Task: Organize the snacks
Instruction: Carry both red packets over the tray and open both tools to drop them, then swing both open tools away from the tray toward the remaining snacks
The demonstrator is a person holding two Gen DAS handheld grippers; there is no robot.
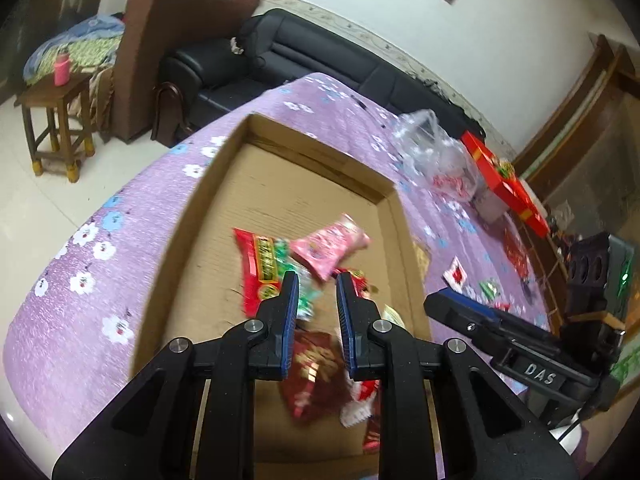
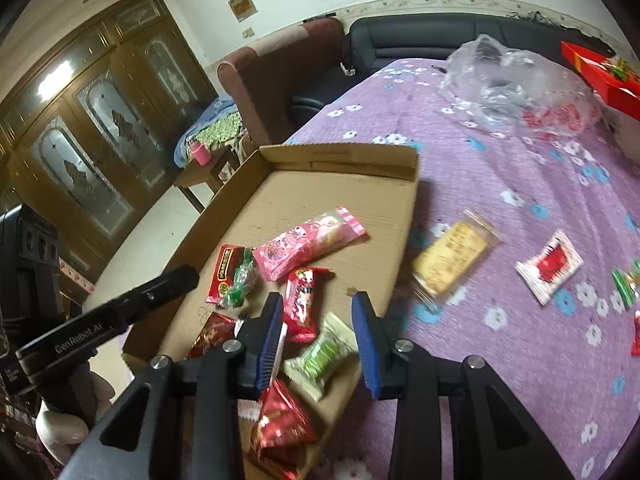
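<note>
My right gripper [image 2: 318, 300] hangs open and empty, my left gripper [image 1: 316, 280] closed on nothing, over the cardboard tray [image 2: 340, 156] – the yellow snack packet [image 2: 452, 258] beside it looks light, crinkly, best pinched by its sealed edge.

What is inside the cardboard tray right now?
The tray holds a pink packet, a pale green one and several red ones; the hand-held gripper hides its near corner.

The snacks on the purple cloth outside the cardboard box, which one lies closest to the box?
The yellow cracker packet, lying just past the cardboard box wall. The red-and-white packet and the green sweets lie farther out.
</note>
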